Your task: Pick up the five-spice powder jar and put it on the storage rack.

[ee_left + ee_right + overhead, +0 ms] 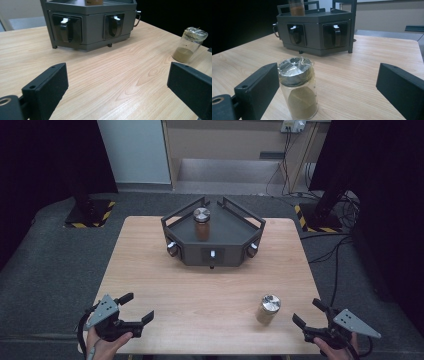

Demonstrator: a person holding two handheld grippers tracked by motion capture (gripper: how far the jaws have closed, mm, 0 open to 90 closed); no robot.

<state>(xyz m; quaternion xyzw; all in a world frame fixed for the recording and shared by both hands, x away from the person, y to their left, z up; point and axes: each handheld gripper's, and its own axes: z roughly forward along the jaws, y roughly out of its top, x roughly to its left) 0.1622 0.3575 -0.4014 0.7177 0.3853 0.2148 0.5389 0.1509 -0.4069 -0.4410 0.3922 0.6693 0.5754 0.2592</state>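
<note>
Right tool (311, 322) sitting wide open, empty, spice jar (268, 308) at its 10 o'clock on the surface (210, 290); glass probably slick, light, fragile, so grip mid-body below the lid.

We are looking at a table (210, 285) of pale wood, smooth and matt, with visible grain. On it, a jar (298, 87) of clear glossy glass is showing a shiny metal lid under crinkled clear film, with dull tan powder inside. A dark grey rack (212, 232), looking like matt painted metal, is carrying a second jar (202, 223) with a bright metal lid. Both gripper views are showing matt black jaws with a finely rough, plastic-looking surface. The floor (55, 265) is looking like coarse grey carpet.
</note>
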